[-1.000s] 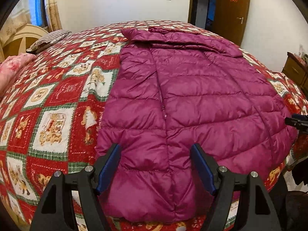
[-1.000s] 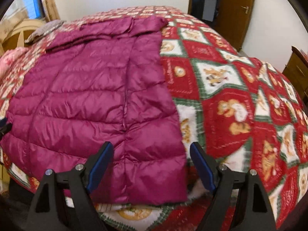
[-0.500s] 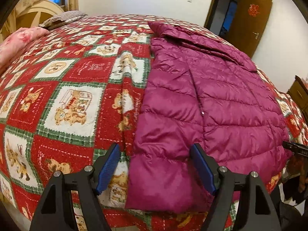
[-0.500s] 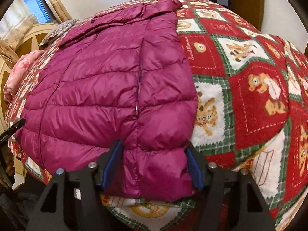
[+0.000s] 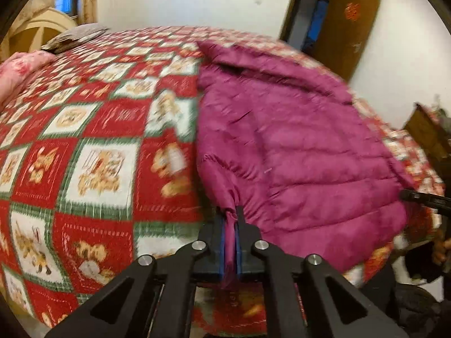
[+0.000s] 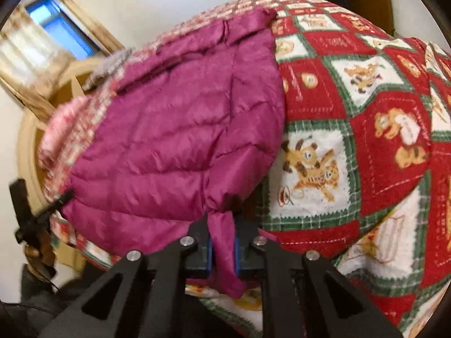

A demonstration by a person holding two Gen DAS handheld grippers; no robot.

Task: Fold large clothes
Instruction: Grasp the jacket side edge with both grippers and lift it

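No legible text or labels.

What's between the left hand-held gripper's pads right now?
A pinched corner of the jacket hem fills the left hand-held gripper, seen in the left wrist view.

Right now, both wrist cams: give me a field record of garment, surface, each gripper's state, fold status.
garment: magenta puffer jacket, spread flat
surface: bed with red patchwork bedspread
left gripper: shut on jacket's hem corner, fabric bunched between pads
right gripper: jaws closing, the other hem corner pinched between pads
fold status: not yet folded; both bottom corners gripped
other: pink pillow at headboard, blurred
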